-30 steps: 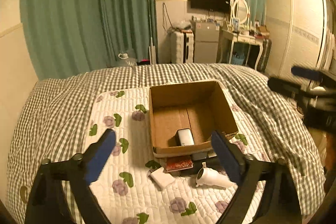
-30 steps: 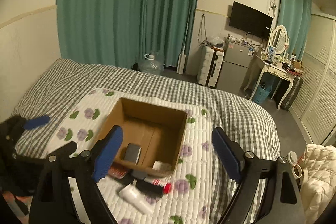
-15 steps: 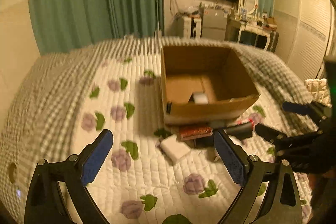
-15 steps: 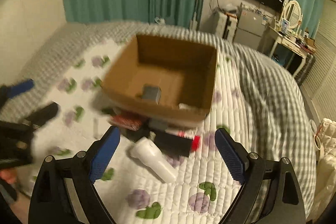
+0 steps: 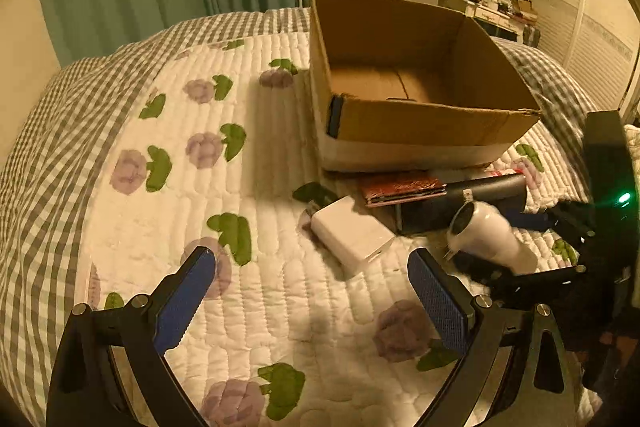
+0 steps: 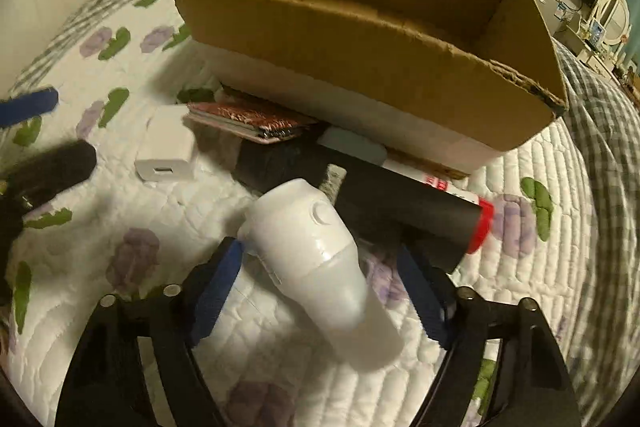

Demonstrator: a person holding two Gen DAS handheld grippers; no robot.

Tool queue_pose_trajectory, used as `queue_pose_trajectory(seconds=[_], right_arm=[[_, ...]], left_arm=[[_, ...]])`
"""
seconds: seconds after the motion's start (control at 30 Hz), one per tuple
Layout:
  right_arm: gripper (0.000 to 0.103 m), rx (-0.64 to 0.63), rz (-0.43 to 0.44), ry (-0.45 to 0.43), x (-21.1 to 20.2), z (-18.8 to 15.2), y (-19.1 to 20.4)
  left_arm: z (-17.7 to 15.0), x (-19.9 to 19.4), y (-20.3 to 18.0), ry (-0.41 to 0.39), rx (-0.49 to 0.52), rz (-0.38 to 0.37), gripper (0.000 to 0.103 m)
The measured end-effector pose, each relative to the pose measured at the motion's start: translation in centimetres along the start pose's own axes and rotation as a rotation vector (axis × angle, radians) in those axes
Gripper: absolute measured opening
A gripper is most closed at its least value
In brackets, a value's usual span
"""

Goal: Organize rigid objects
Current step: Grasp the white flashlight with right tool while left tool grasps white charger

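Your right hand-held gripper point(image 6: 318, 291) straddles the white bottle point(image 6: 320, 263) lying on the bed's quilt point(image 5: 256, 283), its pads point(image 6: 214, 291) spread and not visibly pressing it. Your left hand-held gripper point(image 5: 312, 303) hangs wide and empty over the quilt, near the white charger point(image 5: 352, 233). Behind stands the cardboard box point(image 6: 360, 67) (a red notebook point(image 6: 248, 121) and black tube point(image 6: 400, 213) lie at its near wall).

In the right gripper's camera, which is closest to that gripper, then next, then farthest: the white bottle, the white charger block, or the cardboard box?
1. White bottle: nearest, lying between the right gripper fingers.
2. White charger block: farther off, up and to the left on the quilt.
3. Cardboard box: farthest, at the back beyond the other things.
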State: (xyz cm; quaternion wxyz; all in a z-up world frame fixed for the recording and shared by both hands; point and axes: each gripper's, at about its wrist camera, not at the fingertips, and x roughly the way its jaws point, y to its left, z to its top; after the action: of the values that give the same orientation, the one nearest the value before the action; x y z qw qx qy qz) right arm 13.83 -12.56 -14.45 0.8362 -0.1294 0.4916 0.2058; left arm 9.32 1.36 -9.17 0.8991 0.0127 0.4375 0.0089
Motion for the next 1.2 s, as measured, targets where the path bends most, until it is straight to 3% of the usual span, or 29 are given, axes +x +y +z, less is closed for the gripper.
queue_pose_trajectory(seconds=[0.03,0.1,0.2,0.3,0.43,0.63,0.93,1.03,1.13,1.2], right_arm=[[0.053,0.018,0.043,0.003,-0.2,0.0,-0.1],[0.047,0.018,0.034,-0.004,-0.8,-0.1,0.0],[0.047,0.032,0.021,-0.041,-2.6,-0.1,0.0],[0.047,0.131,0.056,-0.083,-4.5,0.3,-1.7],[0.047,0.195,-0.032,-0.094,-5.7,0.7,-3.9],[0.047,0.254,-0.031,-0.109,-5.3,1.1,-5.4],[0.047,0.265,-0.013,-0.111,-4.0,2.3,-5.7],[0.047,0.278,-0.007,-0.111,-3.4,2.4,-5.5],[0.047,0.276,-0.005,-0.099,-2.7,2.3,-5.2],[0.047,0.271,-0.010,-0.093,-2.6,2.2,-5.0]], left_arm=[[0.0,0.1,0.1,0.001,-0.004,-0.004,0.099],[-0.1,0.1,0.1,0.008,-0.010,-0.006,0.099],[-0.1,0.1,-0.4,0.010,0.003,-0.006,0.099],[0.0,0.1,-1.1,0.014,0.027,-0.002,0.099],[0.8,1.0,-1.9,0.038,0.031,-0.021,0.099],[2.2,4.0,-2.8,0.100,0.083,0.050,0.099],[1.9,8.3,-4.2,0.189,0.155,0.010,0.097],[1.6,9.2,-4.7,0.196,0.183,0.014,0.086],[1.5,8.7,-4.6,0.174,0.189,-0.004,0.065],[1.4,8.1,-4.3,0.160,0.177,-0.030,0.065]])
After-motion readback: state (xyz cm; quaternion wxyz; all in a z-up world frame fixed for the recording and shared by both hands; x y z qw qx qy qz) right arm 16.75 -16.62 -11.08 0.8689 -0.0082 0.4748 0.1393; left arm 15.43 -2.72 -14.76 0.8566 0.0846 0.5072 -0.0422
